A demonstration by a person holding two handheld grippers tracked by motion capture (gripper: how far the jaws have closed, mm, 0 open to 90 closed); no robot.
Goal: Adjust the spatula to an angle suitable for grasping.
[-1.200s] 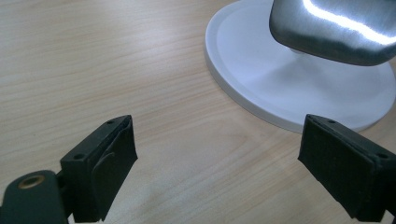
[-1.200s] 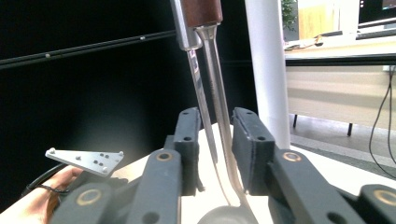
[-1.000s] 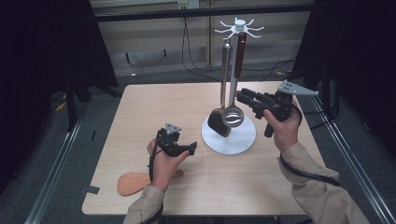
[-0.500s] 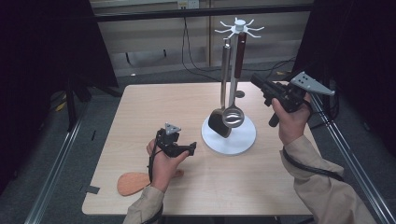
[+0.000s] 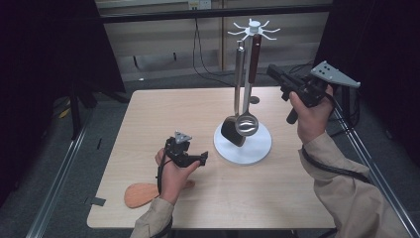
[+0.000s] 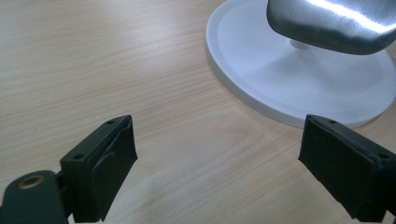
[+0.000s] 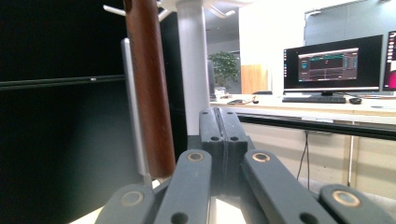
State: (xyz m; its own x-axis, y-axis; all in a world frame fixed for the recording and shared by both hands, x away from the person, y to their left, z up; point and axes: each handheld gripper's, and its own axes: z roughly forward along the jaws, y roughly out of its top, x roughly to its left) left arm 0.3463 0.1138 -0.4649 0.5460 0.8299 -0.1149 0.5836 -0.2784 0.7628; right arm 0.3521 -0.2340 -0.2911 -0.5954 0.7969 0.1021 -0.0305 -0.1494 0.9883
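A white utensil stand sits right of the table's middle, its hook crown on top. From it hang a steel ladle and a black spatula with a brown wooden handle. My right gripper is raised to the right of the handles, shut with nothing in it. In the right gripper view its jaws are pressed together, with the wooden handle and white pole just beyond. My left gripper rests low on the table, open and empty. In its own view the left gripper faces the stand's base and ladle bowl.
A flat wooden spoon lies at the table's front left, partly under the left hand. Bare tabletop spreads left of and behind the stand. Metal rails run along both sides of the table. A monitor shows far off in the right gripper view.
The right gripper has risen and drawn back to the right, away from the hanging handles, and its jaws have shut. The left hand has stayed put.
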